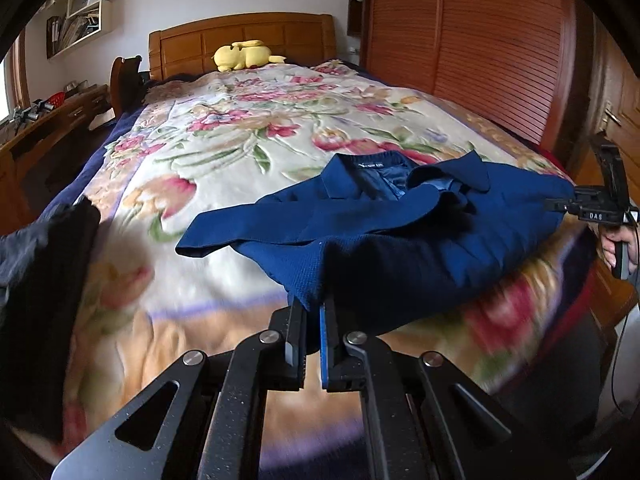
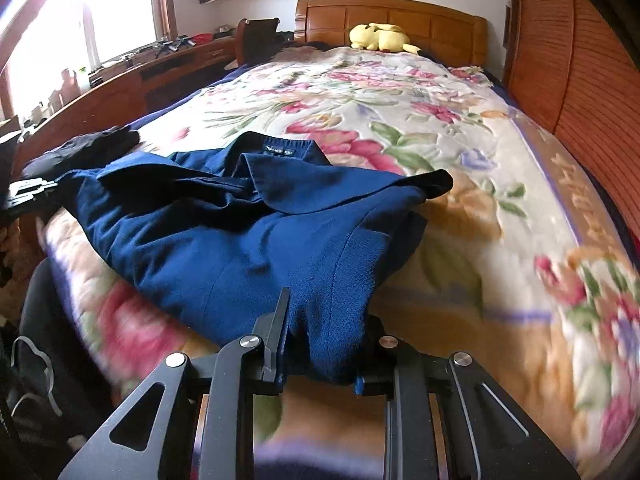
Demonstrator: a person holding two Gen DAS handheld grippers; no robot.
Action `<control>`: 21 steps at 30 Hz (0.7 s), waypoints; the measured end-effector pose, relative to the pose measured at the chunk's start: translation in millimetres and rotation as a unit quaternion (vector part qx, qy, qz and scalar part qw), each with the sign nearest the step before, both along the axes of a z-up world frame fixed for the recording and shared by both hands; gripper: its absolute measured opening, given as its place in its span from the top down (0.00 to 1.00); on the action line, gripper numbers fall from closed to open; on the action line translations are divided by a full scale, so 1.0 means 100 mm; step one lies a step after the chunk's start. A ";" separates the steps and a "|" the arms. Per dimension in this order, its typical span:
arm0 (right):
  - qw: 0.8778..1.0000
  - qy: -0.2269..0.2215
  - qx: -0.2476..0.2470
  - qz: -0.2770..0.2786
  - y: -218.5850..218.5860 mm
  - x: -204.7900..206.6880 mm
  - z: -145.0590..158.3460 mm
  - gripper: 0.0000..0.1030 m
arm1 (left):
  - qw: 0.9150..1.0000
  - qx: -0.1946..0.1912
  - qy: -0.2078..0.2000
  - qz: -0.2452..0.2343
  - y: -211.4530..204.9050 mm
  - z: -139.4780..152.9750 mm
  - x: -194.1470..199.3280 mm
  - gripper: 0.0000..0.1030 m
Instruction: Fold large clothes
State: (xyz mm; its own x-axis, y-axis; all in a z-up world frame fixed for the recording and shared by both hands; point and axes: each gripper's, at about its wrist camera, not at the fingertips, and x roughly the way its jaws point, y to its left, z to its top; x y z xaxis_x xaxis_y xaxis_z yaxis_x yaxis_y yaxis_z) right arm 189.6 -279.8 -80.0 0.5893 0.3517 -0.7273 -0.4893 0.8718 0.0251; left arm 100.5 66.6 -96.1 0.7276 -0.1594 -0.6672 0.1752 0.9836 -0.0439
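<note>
A large navy blue jacket lies on the flowered bedspread, collar toward the headboard, both sleeves folded across the front. My left gripper is shut on the jacket's near hem corner. My right gripper holds the other hem corner, with cloth draped between and over its fingers. The jacket also shows in the right wrist view. The right gripper shows at the far right of the left wrist view, and the left one at the left edge of the right wrist view.
A dark garment lies at the bed's left edge, also in the right wrist view. A yellow plush toy sits by the wooden headboard. A wooden wardrobe stands right of the bed, a desk left.
</note>
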 end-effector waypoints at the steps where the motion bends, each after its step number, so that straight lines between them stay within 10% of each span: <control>1: 1.000 0.002 0.003 -0.002 -0.04 -0.10 0.00 0.77 | 1.000 -0.003 0.000 0.001 -0.02 0.00 -0.07 0.95; 12: 0.999 0.010 -0.018 -0.042 0.02 -0.21 0.01 0.68 | 0.999 -0.006 0.024 0.023 -0.03 -0.20 -0.14 0.95; 21: 0.995 -0.067 -0.057 -0.044 0.18 -0.54 0.56 0.52 | 0.999 -0.011 0.018 0.034 0.09 -0.18 -0.27 0.71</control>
State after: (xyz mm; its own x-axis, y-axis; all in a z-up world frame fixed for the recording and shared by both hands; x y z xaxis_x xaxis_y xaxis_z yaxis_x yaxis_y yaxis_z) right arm 135.4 -262.2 -23.9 0.7077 0.2144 -0.6732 -0.4039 0.9046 -0.1365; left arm 73.3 75.7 -114.1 0.7126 -0.1253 -0.6903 0.1065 0.9918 -0.0701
